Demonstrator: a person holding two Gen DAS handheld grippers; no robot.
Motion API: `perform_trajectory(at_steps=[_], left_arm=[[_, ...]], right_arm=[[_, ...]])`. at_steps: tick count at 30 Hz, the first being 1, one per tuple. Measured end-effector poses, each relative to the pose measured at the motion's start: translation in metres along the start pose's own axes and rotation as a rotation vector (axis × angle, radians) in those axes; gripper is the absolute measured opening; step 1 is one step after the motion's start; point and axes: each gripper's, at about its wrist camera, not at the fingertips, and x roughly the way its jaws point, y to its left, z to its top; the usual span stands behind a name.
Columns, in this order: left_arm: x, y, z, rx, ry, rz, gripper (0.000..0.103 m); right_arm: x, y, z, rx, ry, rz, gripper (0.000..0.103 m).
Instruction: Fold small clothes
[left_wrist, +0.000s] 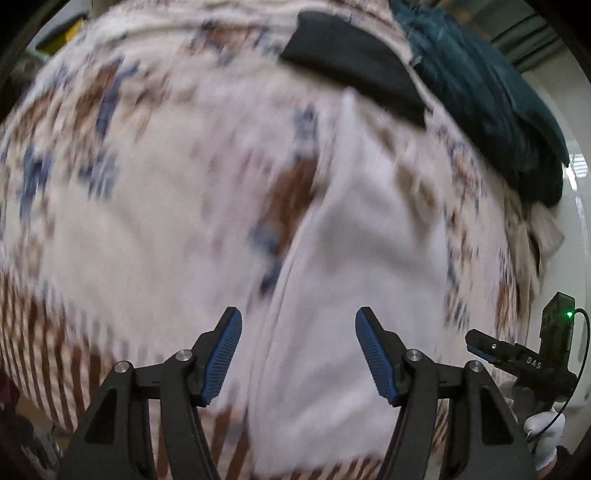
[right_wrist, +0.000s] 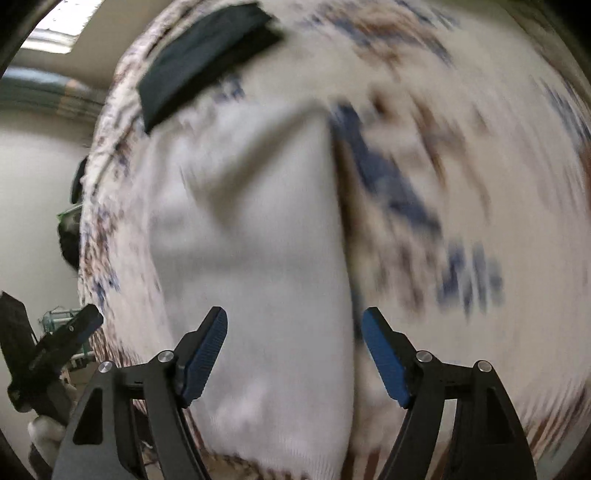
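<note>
White garment (left_wrist: 354, 280) soft knit cloth; pads (left_wrist: 221, 358) ribbed.

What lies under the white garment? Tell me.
The white garment lies on a patterned cloth, which shows all around it. Whatever the cloth covers is hidden.

I see a desk (left_wrist: 129, 229) under a cream cloth patterned blue and brown. Pale walls (right_wrist: 33, 206) stand beyond; a bright ceiling light panel (right_wrist: 64, 18) glows overhead.

One white garment (left_wrist: 354, 258), one black garment (left_wrist: 351, 62).
</note>
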Motion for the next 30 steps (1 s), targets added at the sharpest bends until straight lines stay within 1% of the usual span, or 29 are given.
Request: perform_trajectory(at_steps=[2, 4, 5, 7, 8, 9, 10, 11, 12, 13, 14, 15, 18, 20, 22, 24, 26, 29, 30], left_arm=[[0.013, 0.011, -0.034, -0.001, 0.079, 0.003, 0.062], [0.025, 0.018, -0.06, -0.007, 0.146, -0.014, 0.062], [0.035, 0.02, -0.077, -0.007, 0.185, -0.017, 0.062], [0.049, 0.021, -0.095, 0.0, 0.227, -0.008, 0.062], [0.057, 0.02, -0.105, 0.01, 0.236, 0.013, 0.059], [0.062, 0.018, -0.112, 0.013, 0.237, 0.015, 0.059], [0.065, 0.016, -0.117, 0.014, 0.236, 0.003, 0.052], [0.067, 0.012, -0.124, 0.026, 0.225, -0.003, 0.023], [0.069, 0.008, -0.128, 0.04, 0.224, 0.006, 0.007], [0.067, 0.003, -0.132, 0.054, 0.206, 0.01, 0.007], [0.061, -0.002, -0.136, 0.063, 0.161, 0.012, 0.007], [0.056, -0.005, -0.138, 0.07, 0.138, 0.021, 0.006], [0.037, -0.011, -0.142, 0.059, 0.077, 0.011, 0.006], [0.026, -0.011, -0.144, 0.037, 0.056, -0.003, 0.006], [0.018, -0.004, -0.15, -0.007, 0.046, -0.027, 0.005], [0.02, 0.001, -0.154, -0.019, 0.061, -0.029, 0.005], [0.028, 0.009, -0.158, -0.024, 0.079, -0.014, 0.005], [0.061, 0.019, -0.168, -0.05, 0.156, 0.008, 0.005], [0.07, 0.019, -0.171, -0.042, 0.18, 0.019, 0.005]], right_arm=[[0.001, -0.009, -0.041, 0.038, 0.027, -0.024, 0.077], [0.005, -0.019, -0.08, 0.099, 0.053, -0.016, 0.078], [0.008, -0.023, -0.092, 0.12, 0.065, -0.015, 0.078], [0.021, -0.031, -0.121, 0.165, 0.098, -0.019, 0.078], [0.029, -0.034, -0.132, 0.17, 0.107, -0.03, 0.077], [0.034, -0.036, -0.14, 0.173, 0.114, -0.045, 0.077], [0.041, -0.038, -0.149, 0.177, 0.123, -0.059, 0.077], [0.046, -0.038, -0.155, 0.173, 0.125, -0.057, 0.076], [0.052, -0.038, -0.161, 0.163, 0.123, -0.069, 0.074], [0.056, -0.036, -0.164, 0.148, 0.121, -0.087, 0.059], [0.063, -0.032, -0.166, 0.119, 0.119, -0.11, 0.024], [0.065, -0.03, -0.169, 0.108, 0.116, -0.141, 0.012], [0.062, -0.026, -0.18, 0.109, 0.077, -0.168, 0.011], [0.056, -0.022, -0.189, 0.084, 0.061, -0.185, 0.01], [0.048, -0.02, -0.197, 0.076, 0.056, -0.184, 0.01], [0.043, -0.018, -0.203, 0.069, 0.061, -0.183, 0.009], [0.041, -0.021, -0.21, 0.047, 0.068, -0.202, 0.009], [0.05, -0.031, -0.216, 0.063, 0.089, -0.223, 0.009], [0.056, -0.036, -0.217, 0.078, 0.103, -0.221, 0.009]])
